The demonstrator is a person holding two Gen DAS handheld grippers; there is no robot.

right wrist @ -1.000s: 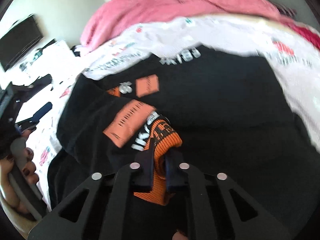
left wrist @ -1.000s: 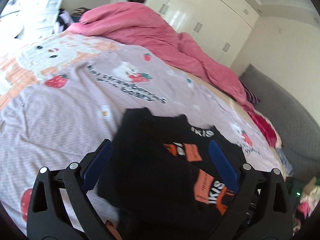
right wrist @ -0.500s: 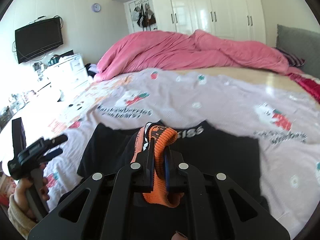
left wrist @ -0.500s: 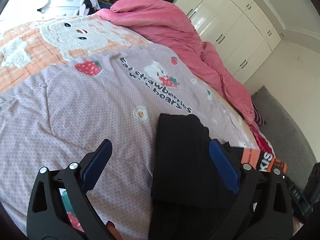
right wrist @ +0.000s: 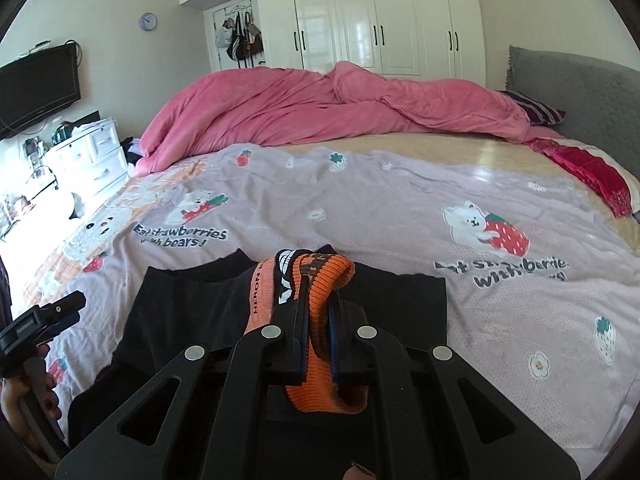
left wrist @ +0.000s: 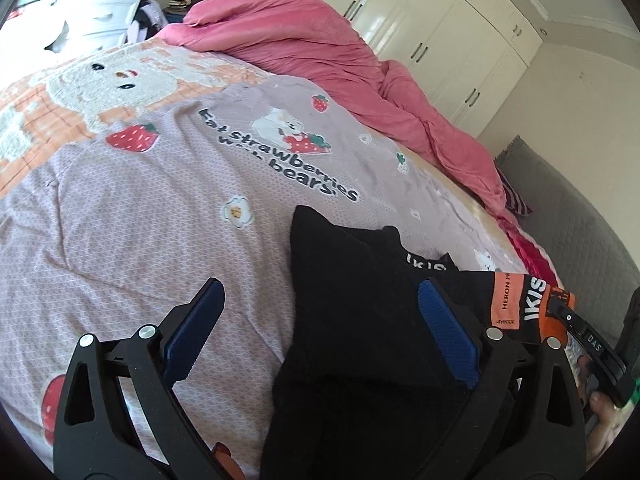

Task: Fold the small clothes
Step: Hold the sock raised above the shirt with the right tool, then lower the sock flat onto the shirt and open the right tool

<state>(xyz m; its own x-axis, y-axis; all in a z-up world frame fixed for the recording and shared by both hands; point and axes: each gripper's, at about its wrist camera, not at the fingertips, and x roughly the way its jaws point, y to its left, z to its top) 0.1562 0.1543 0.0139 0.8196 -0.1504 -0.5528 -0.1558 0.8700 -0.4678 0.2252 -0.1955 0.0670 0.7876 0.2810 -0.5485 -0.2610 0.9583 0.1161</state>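
A black sweater (left wrist: pixel 360 320) with orange patches lies on the lilac bedsheet (left wrist: pixel 120 240). My left gripper (left wrist: pixel 320 320) hovers open over its left part, blue pads wide apart with nothing between them. In the right wrist view my right gripper (right wrist: pixel 318 312) is shut on the sweater's orange ribbed cuff (right wrist: pixel 320 276), which is raised above the black body (right wrist: pixel 192 304). In the left wrist view the lifted sleeve (left wrist: pixel 516 300) stretches to the right, with the right gripper's tip (left wrist: pixel 576 328) on it.
A crumpled pink duvet (right wrist: pixel 320 108) lies across the far side of the bed. Red cloth (right wrist: pixel 588 172) and a grey headboard (right wrist: pixel 580 92) are at the right. White drawers (right wrist: pixel 88 156) stand at the left and wardrobes (right wrist: pixel 380 20) behind. A person's hand (right wrist: pixel 16 400) holds the left gripper.
My right gripper has risen and tilted up with the orange cuff, drawing the sleeve off the sweater's front. The left gripper's view swung left and partly back; its jaws stayed open.
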